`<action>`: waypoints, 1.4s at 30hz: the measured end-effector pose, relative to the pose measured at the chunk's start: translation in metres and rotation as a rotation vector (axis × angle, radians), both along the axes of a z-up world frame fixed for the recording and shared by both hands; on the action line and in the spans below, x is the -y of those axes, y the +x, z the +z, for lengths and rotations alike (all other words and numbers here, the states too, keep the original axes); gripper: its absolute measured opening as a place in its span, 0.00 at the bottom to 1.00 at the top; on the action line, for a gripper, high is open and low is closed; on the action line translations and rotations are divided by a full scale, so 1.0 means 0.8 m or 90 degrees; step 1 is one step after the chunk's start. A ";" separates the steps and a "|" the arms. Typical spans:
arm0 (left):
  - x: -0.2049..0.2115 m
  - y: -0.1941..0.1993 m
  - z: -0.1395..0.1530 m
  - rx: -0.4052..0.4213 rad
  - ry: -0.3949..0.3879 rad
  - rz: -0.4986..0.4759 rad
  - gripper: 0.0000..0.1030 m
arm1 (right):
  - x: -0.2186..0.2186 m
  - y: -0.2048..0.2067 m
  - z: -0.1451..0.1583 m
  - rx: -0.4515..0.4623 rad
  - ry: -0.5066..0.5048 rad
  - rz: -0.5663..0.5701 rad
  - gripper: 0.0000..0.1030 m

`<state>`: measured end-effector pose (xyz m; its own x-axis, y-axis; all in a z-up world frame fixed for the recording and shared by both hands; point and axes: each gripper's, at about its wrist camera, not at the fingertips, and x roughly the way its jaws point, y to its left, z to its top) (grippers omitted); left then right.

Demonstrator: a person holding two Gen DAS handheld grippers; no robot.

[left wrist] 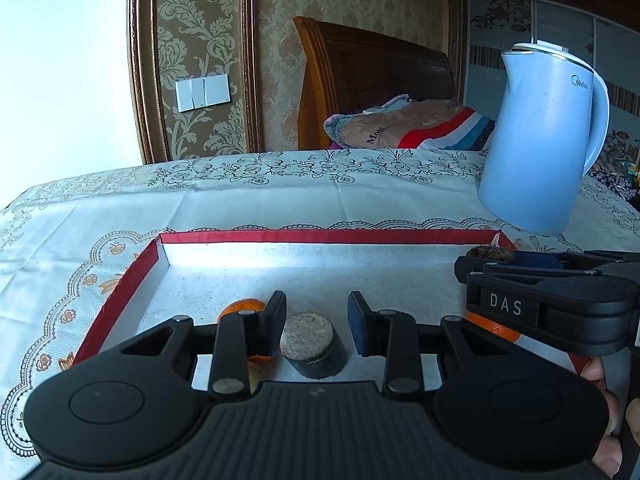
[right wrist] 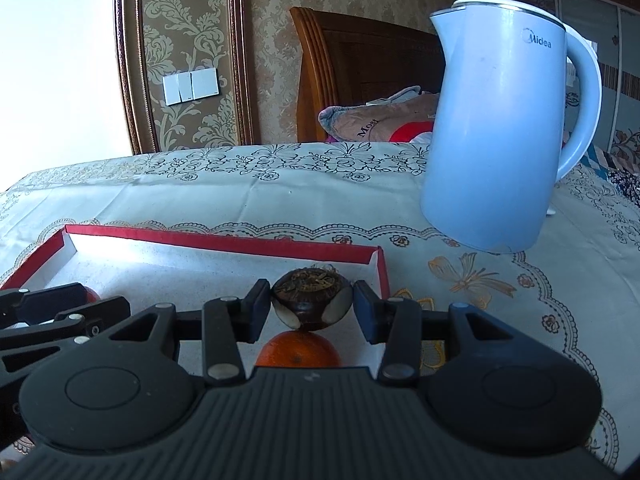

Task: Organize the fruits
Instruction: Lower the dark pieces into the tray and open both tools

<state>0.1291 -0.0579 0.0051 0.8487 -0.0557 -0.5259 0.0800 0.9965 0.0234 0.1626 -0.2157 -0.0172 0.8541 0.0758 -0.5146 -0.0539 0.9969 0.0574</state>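
Left wrist view gives us the left gripper (left wrist: 317, 322), its pads apart from the dark cut cylinder (left wrist: 313, 345) standing between them on the tray floor. Right wrist view shows what that one half hides: our right gripper (right wrist: 312, 306) pinching a dark round fruit (right wrist: 312, 300) above an orange (right wrist: 298, 351). Another orange (left wrist: 243, 307) lies by the left finger. All sit within the red-rimmed tray (left wrist: 320, 237); the blue kettle (right wrist: 496, 128) stands outside. Both grippers tilt downward, side by side.

Left tool (left wrist: 317, 326) hides most of one orange (left wrist: 242, 307).
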 end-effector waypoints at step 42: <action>-0.010 -0.007 0.002 -0.010 -0.028 0.006 0.33 | 0.006 -0.036 0.012 0.049 0.001 -0.033 0.80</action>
